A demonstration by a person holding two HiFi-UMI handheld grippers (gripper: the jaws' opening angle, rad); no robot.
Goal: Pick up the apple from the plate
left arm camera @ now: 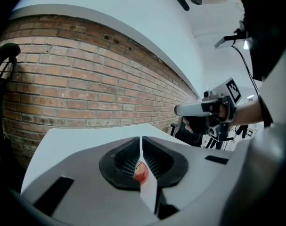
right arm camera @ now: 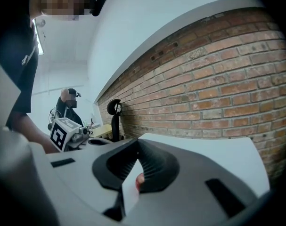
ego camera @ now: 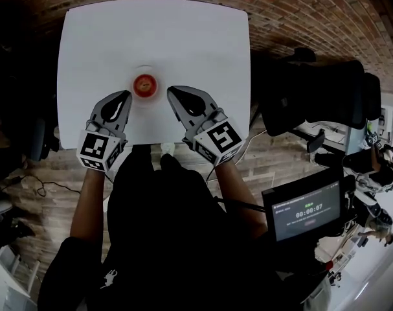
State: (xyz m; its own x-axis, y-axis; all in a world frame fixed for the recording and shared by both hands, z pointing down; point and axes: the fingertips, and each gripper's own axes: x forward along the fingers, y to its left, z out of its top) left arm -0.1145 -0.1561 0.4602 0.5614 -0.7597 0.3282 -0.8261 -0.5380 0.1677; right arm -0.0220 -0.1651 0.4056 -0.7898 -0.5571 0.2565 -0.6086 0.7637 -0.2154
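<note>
Left grey tool and right grey tool being held with jaws together, empty, near small round red apple, which is being carried on white plate on white bench. Apple being judged firm, light, slippery; grip being advised across widest middle.

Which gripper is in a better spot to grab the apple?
Probably the left gripper, but only just. It and the right gripper flank the apple closely, and both are shut. The left gripper view has the apple straight ahead of its closed jaws. The right gripper view shows only a sliver.
</note>
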